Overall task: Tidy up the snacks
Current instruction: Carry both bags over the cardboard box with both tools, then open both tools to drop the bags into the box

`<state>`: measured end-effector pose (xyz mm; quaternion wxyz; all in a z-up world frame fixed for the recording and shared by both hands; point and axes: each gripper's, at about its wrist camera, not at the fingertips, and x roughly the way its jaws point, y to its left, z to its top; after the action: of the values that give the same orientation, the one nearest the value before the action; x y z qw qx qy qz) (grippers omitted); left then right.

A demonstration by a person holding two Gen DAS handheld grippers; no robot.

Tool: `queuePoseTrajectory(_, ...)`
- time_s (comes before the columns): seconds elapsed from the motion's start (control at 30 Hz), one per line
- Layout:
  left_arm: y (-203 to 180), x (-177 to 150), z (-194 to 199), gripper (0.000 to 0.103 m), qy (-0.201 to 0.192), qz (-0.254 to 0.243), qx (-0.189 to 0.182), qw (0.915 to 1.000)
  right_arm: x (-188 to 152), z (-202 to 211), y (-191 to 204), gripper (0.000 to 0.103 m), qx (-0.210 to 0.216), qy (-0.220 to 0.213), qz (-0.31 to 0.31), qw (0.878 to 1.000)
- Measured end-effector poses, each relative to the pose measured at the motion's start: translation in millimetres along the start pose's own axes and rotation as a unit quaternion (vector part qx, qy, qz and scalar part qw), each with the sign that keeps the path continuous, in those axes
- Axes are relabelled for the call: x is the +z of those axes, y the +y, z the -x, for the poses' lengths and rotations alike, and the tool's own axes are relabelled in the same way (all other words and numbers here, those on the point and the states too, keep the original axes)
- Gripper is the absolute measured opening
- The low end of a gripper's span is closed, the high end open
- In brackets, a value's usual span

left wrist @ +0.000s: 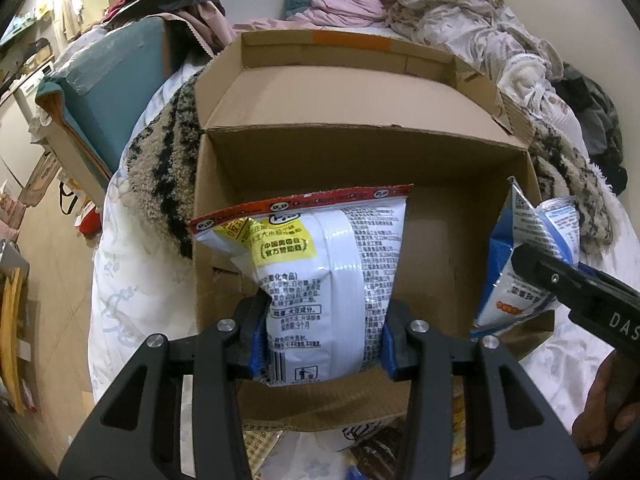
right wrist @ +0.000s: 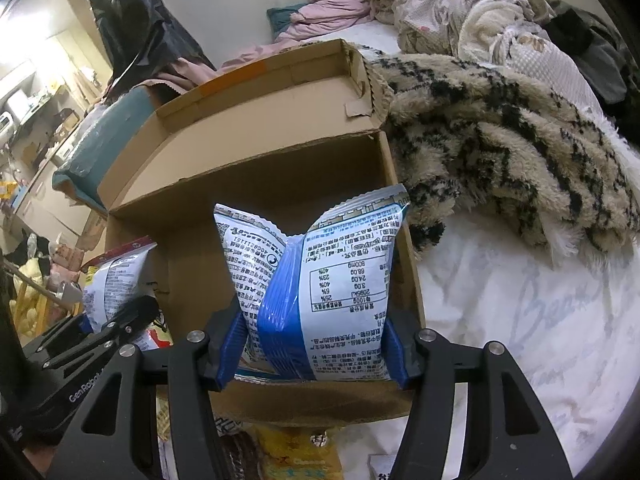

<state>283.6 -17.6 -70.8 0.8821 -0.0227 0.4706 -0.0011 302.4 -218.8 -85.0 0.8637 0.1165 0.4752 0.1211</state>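
An open cardboard box (left wrist: 440, 220) lies on a bed with its lid flap folded back. My left gripper (left wrist: 324, 320) is shut on a white snack bag with a red top edge (left wrist: 320, 248), held upright over the box's near left part. In the right wrist view, my right gripper (right wrist: 314, 344) is shut on a blue and white snack bag (right wrist: 340, 280), its pads against both sides, over the right part of the box (right wrist: 280, 176). The blue and white snack bag (left wrist: 520, 240) and one right finger (left wrist: 560, 276) show at the right of the left wrist view.
A fuzzy tan and black blanket (right wrist: 500, 140) lies right of the box, on a white bedsheet (right wrist: 520, 320). Piled clothes (left wrist: 420, 4) sit behind. A teal box (left wrist: 116, 92) stands to the left. More snack packs (right wrist: 296, 456) lie below the box's near edge.
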Motion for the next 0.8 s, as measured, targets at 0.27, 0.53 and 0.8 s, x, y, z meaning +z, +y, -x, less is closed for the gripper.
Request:
queuePoseTrajectory(0.27,-1,1,15,0.094,-0.032,0.004,0.0,0.9995,2,6,-1,0.082,0.007,-0.011,-0.008,1.0)
queuePoseTrajectory(0.53,0,0,19,0.094,-0.038,0.002,-0.005,0.9992,2,9,7,0.083,0.01,-0.013,0.009,1.0)
queuePoseTrajectory(0.8,2,-3,27,0.094,-0.057,0.005,0.005,0.9983,4,16,9,0.083,0.015,-0.024,0.013,1.0)
